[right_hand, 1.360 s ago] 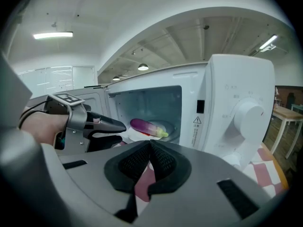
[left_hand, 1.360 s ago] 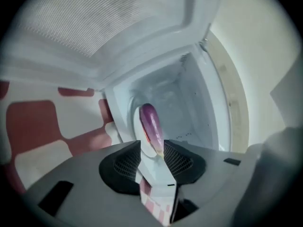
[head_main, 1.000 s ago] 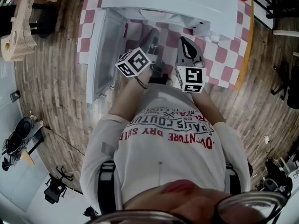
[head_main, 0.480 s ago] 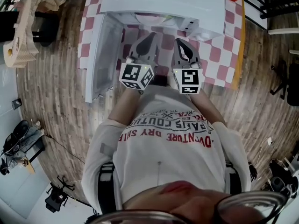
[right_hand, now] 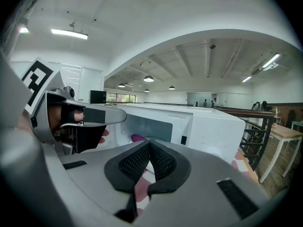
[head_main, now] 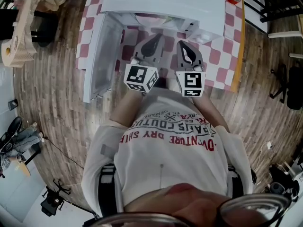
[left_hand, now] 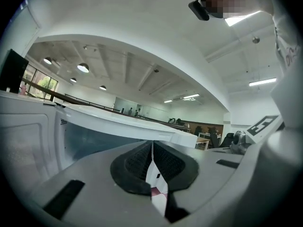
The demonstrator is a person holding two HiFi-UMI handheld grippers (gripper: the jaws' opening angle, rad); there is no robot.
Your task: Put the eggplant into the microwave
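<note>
Microwave (head_main: 165,1) stands on the pink-and-white check tablecloth (head_main: 222,56), toward the table's far edge. Its door (head_main: 97,56) is swung open on the left side, so the cavity faces you. The eggplant (right_hand: 138,137) lies inside, low in the cavity. Only a small rounded purple patch shows in the right gripper view. The rest is hidden behind your right gripper's jaws, so shape and stem can't be made out.

Your left gripper (head_main: 155,39) is just in front of the opening, nearer the door side. Its pads are pressed together w/ nothing btwn them. Your right gripper (head_main: 184,46) is just beside it, toward the table's right edge. Its pads meet at the tips and it's also empty. Neither touches the eggplant.
</note>
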